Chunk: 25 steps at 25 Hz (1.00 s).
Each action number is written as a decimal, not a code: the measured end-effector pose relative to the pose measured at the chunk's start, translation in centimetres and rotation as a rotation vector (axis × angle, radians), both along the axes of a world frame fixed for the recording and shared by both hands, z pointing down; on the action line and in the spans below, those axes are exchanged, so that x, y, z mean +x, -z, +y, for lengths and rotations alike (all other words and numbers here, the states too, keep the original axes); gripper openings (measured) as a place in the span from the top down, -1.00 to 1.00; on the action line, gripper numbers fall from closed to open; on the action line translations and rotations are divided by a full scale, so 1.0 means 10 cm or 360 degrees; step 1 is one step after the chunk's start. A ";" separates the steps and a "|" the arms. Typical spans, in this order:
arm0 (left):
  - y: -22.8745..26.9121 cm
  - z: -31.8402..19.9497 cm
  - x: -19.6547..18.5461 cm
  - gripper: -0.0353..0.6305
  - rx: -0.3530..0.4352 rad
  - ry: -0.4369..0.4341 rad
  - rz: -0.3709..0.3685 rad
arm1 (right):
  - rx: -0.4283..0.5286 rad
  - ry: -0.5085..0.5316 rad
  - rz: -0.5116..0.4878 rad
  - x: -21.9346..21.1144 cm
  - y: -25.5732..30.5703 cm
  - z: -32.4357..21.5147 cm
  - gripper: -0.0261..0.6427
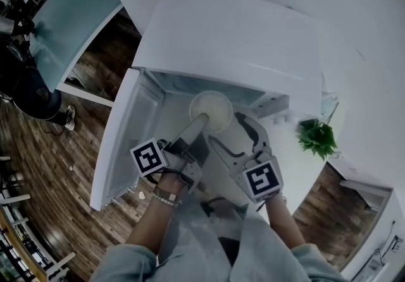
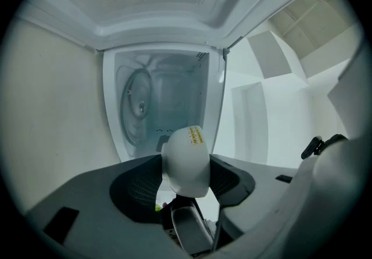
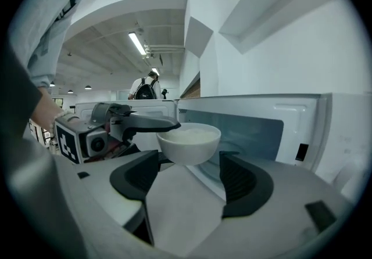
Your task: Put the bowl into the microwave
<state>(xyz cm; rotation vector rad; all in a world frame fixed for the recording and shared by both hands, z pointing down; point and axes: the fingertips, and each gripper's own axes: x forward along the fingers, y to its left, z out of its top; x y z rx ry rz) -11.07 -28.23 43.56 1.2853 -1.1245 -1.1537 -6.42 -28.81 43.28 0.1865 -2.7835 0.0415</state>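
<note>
A white bowl point(image 1: 211, 110) with pale contents hangs at the mouth of the white microwave point(image 1: 234, 40), whose door point(image 1: 123, 141) stands swung open to the left. My left gripper point(image 1: 201, 124) is shut on the bowl's rim; in the left gripper view the bowl point(image 2: 186, 159) sits edge-on between the jaws point(image 2: 185, 185), in front of the cavity point(image 2: 168, 107). My right gripper point(image 1: 231, 132) is open just right of the bowl. In the right gripper view the bowl point(image 3: 189, 141) floats beyond its wide jaws point(image 3: 189, 179), untouched by them, while the left gripper point(image 3: 168, 130) pinches the rim.
A round glass plate point(image 2: 136, 104) lies inside the cavity. A small green plant point(image 1: 316, 135) stands right of the microwave. A pale desk point(image 1: 69, 15) and a dark chair point(image 1: 28, 88) stand on the wood floor at left. A person point(image 3: 145, 86) stands far behind.
</note>
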 end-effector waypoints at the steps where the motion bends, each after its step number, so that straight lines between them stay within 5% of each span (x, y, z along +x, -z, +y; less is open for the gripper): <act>1: -0.03 -0.02 0.00 0.23 -0.0008 -0.0003 -0.0007 | 0.0001 -0.0007 0.0001 -0.01 -0.02 -0.02 -0.04; 25: -0.78 -0.48 -0.34 0.23 -0.0243 0.0033 -0.0043 | -0.0095 -0.0085 0.0124 -0.41 -0.70 -0.50 0.02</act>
